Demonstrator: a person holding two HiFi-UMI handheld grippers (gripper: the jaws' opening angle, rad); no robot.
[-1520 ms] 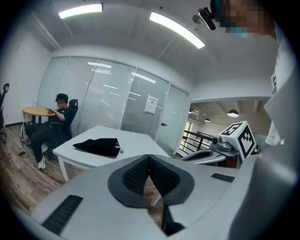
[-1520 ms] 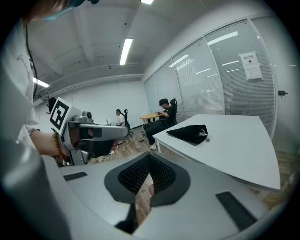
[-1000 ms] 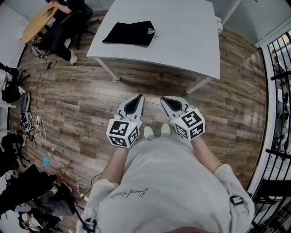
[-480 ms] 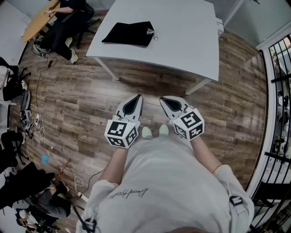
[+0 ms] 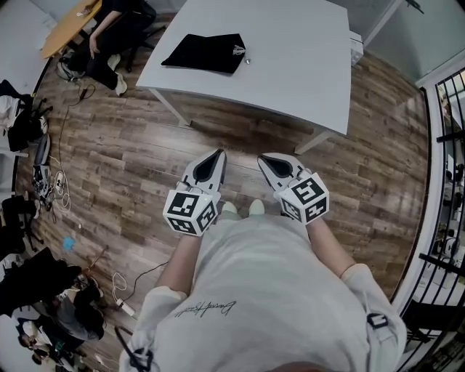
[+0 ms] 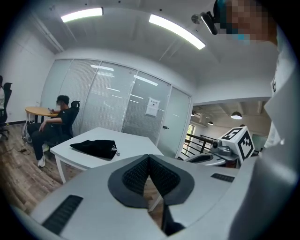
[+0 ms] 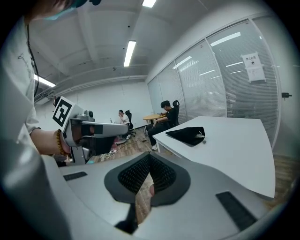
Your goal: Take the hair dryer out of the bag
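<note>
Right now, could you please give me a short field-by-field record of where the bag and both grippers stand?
black bag: lies flat on the white table, towards its far left side
hair dryer: not visible
left gripper: jaws together, empty, over the wooden floor, short of the table
right gripper: jaws together, empty, beside the left gripper
contact with bag: none
bystander: seated person at a round table, far left

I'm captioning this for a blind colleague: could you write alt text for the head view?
A person standing on a wood floor holds the left gripper and right gripper, both shut and empty, toward a white table where a black bag lies flat.
</note>
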